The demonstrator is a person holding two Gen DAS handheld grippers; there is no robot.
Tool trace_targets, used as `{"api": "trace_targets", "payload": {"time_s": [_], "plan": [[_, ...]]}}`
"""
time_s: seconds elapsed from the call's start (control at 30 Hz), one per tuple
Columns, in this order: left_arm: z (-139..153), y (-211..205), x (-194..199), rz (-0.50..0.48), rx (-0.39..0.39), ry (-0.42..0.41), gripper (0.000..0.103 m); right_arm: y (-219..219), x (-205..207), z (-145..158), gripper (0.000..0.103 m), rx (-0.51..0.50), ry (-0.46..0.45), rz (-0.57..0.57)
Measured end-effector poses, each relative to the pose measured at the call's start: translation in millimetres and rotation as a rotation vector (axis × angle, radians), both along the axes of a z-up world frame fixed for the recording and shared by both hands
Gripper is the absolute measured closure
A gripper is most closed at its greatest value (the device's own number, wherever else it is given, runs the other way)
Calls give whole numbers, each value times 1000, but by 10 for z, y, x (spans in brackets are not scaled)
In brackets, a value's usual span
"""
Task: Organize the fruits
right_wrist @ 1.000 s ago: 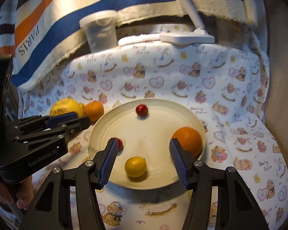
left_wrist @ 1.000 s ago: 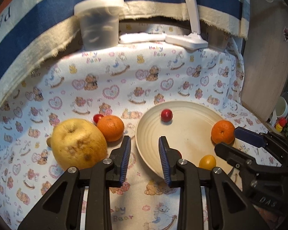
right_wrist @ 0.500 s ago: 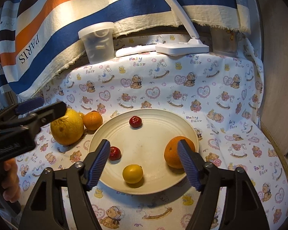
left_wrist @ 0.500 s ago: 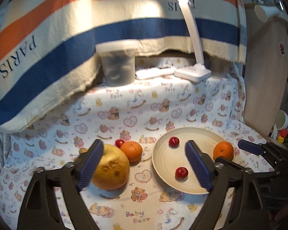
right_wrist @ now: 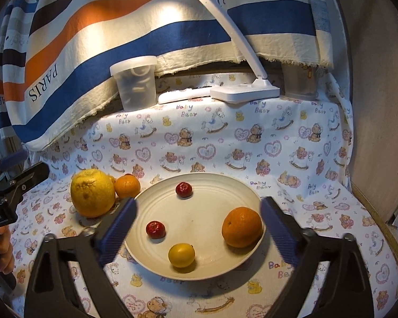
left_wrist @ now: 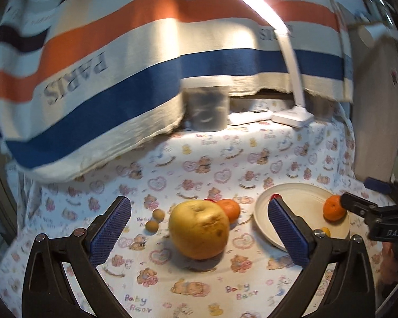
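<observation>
Left gripper (left_wrist: 199, 228) spread wide, framing the pomelo (left_wrist: 199, 229) on the cloth (left_wrist: 199, 159) beside the plate (right_wrist: 199, 180); right gripper (right_wrist: 199, 230) spread, empty over the plate; likely next: lower, pinch the pomelo, carry it across.

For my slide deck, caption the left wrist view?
Open left gripper frames a large yellow fruit on the bear-print cloth, beside the plate.

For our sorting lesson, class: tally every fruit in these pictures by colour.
Red fruits: 3
Orange fruits: 2
Yellow fruits: 2
Brown fruits: 2
Total: 9
</observation>
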State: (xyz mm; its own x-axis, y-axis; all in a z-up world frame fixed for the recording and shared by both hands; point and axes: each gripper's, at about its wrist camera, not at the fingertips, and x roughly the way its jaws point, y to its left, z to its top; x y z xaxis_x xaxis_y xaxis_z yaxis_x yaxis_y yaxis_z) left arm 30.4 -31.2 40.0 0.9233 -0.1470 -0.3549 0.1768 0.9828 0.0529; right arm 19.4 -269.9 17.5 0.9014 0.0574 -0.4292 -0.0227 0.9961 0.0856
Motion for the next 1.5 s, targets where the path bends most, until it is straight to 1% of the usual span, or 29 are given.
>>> {"api": "trace_targets", "payload": {"time_s": [0.07, 0.17, 0.27, 0.33, 0.5, 0.57, 0.67, 0.83, 0.9, 0.93, 0.97, 1.03, 1.1, 1.17, 1.2, 1.3, 1.4, 1.5], "plan": [[-44, 102, 29, 10, -42, 5, 0, -4, -20, -4, 0, -1, -18, -11], [-104, 182, 64, 21, -57, 7, 0, 9, -22, -15, 0, -22, -31, -22], [-208, 241, 101, 47, -71, 36, 0, 20, -26, -31, 0, -34, -44, -30], [-259, 242, 122, 48, -69, 49, 0, 23, -26, -36, 0, -39, -48, -33], [-348, 213, 159, 69, -32, 44, 0, 12, -24, -38, 0, -38, -44, -33], [-353, 245, 177, 66, -53, 55, 0, 6, -22, -39, 0, -36, -44, -35], [-340, 332, 172, 79, -103, 40, 0, -6, -27, -39, 0, -36, -45, -42], [-310, 383, 214, 112, -81, 36, 0, 3, -37, -37, 0, -40, -46, -31], [-249, 433, 227, 119, -80, 35, 0, 24, -51, -23, 0, -44, -48, -27], [-197, 456, 241, 112, -67, 41, 0, 36, -54, -7, 0, -43, -45, -23], [-136, 491, 239, 105, -56, 36, 0, 44, -58, 13, 0, -38, -46, -13], [-39, 603, 203, 130, -67, 0, 0, 79, -41, 63, 0, -30, -53, 1], [25, 726, 216, 140, -100, 8, 0, 163, 52, 116, 0, -37, -31, 25], [55, 846, 243, 135, -139, 21, 0, 251, 173, 148, 0, -34, 9, 76], [62, 879, 258, 139, -140, 24, 0, 308, 247, 161, 0, -34, 28, 91], [62, 975, 303, 171, -103, 27, 0, 514, 447, 183, 0, -39, 54, 132], [42, 1122, 343, 200, -122, 40, 0, 826, 638, 154, 0, -74, 114, 248], [1, 1256, 417, 211, -161, 75, 0, 1185, 716, 77, 0, -148, 125, 329]]}}
